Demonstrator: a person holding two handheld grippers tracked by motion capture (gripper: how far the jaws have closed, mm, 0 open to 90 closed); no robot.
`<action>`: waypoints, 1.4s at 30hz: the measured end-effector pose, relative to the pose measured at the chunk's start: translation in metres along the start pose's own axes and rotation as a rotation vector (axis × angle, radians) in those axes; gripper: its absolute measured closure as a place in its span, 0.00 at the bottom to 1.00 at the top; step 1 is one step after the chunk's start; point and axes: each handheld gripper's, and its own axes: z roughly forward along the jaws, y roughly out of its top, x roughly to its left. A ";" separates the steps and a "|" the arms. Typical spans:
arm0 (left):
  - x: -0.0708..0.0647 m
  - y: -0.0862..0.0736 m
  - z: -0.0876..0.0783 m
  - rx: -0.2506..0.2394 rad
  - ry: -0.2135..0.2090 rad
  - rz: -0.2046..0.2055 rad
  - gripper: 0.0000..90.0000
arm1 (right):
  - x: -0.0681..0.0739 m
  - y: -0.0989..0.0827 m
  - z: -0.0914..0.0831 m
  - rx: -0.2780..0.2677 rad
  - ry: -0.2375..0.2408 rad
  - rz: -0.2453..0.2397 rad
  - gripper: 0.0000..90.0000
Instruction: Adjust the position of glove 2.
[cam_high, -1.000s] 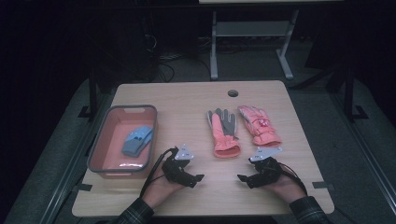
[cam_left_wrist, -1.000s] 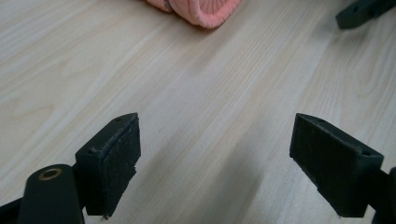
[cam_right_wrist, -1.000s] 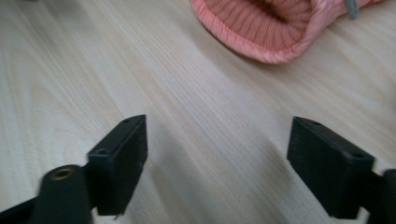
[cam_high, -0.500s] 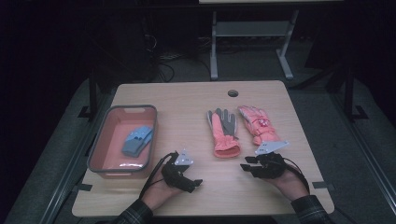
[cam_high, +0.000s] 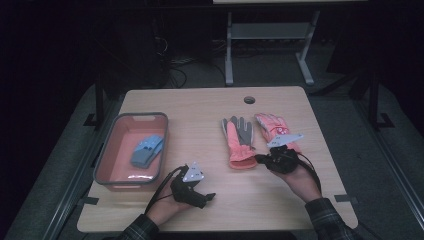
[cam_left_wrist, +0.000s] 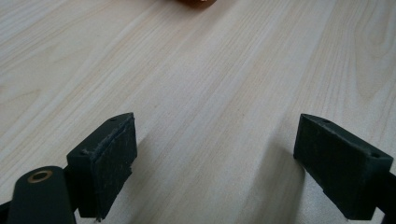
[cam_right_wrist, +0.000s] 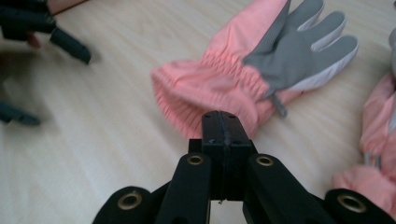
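Two grippers: working over pink gloves.
Right gripper (cam_right_wrist: 223, 128): jaws just closed together, empty, at glove cuff (cam_right_wrist: 205, 93).
Left gripper (cam_left_wrist: 224, 158): jaws wide, empty.

The high view looks forward and down from the person's side, far enough to take in the whole table (cam_high: 210, 100). The left gripper view sits close above bare wood, facing toward twelve o'clock. The right gripper view, also close, faces the pink glove (cam_right_wrist: 243, 79), which the high view (cam_high: 239, 140) shares; the left gripper (cam_right_wrist: 28, 23) shows at its ten o'clock.
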 end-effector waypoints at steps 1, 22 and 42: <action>0.000 0.000 0.000 0.000 0.000 0.004 0.14 | -0.001 0.003 0.003 -0.002 -0.005 0.002 1.00; 0.000 0.000 0.000 0.002 -0.011 0.016 0.14 | -0.030 0.051 0.072 0.039 0.004 0.080 1.00; 0.000 0.001 0.001 0.004 -0.012 0.021 0.14 | -0.016 0.025 0.056 0.116 0.082 -0.031 1.00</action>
